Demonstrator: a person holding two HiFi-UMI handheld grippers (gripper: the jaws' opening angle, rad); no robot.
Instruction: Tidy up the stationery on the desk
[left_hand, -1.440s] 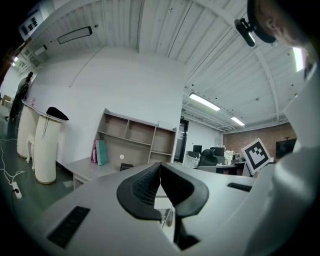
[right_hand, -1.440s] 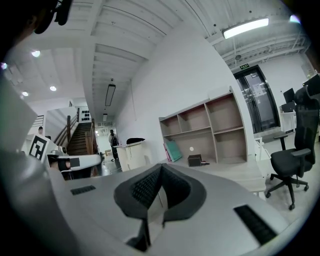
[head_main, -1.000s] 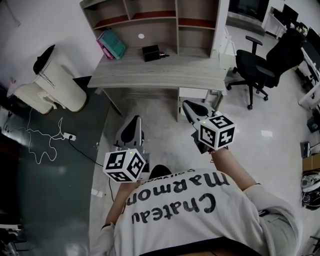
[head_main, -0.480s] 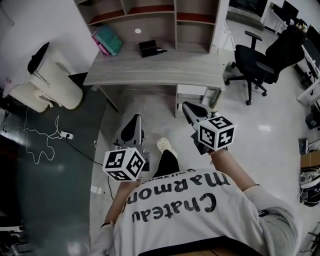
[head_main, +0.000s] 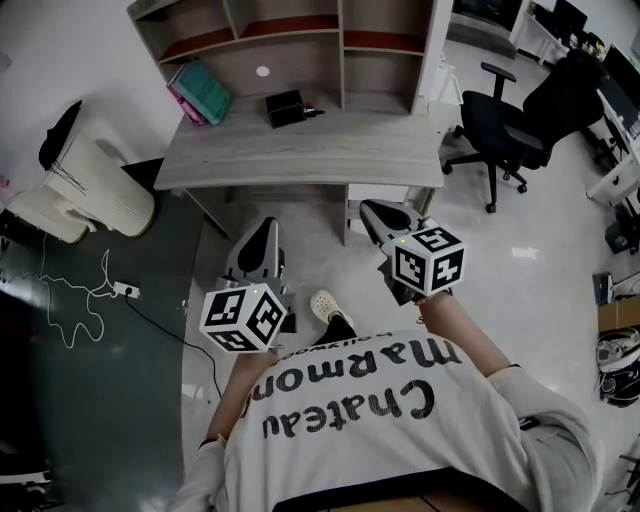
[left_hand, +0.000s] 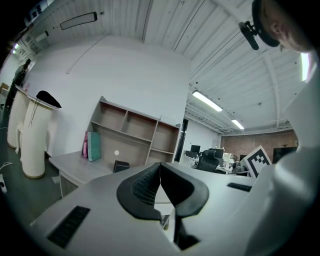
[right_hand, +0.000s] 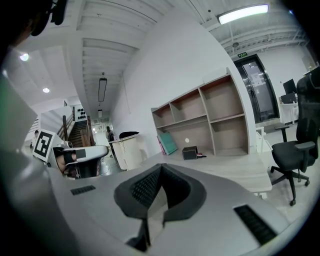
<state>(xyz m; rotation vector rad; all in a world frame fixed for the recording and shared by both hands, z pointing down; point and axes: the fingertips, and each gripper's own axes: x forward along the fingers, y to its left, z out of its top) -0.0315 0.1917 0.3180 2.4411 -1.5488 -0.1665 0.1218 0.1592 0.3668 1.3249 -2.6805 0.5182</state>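
Observation:
A grey wooden desk (head_main: 300, 160) with a shelf unit stands ahead of me. On it, teal and pink books (head_main: 200, 92) lean at the left, and a black box (head_main: 285, 107) sits mid-desk with a small red item (head_main: 312, 110) beside it. The right gripper view shows the same books (right_hand: 168, 142), box (right_hand: 189, 153) and red item (right_hand: 201, 156). My left gripper (head_main: 265, 228) and right gripper (head_main: 372, 208) hover over the floor short of the desk's front edge. Both are shut with nothing held, as the left gripper (left_hand: 160, 167) and right gripper (right_hand: 161, 170) views confirm.
A black office chair (head_main: 500, 140) stands right of the desk. A white bin with a dark cap (head_main: 90, 190) sits to the left, with a white cable and power strip (head_main: 70, 300) on the dark floor. My shoe (head_main: 325, 303) is between the grippers.
The desk has drawn nearer and lower in view as I step forward. Both grippers stay shut and keep their places relative to my body.

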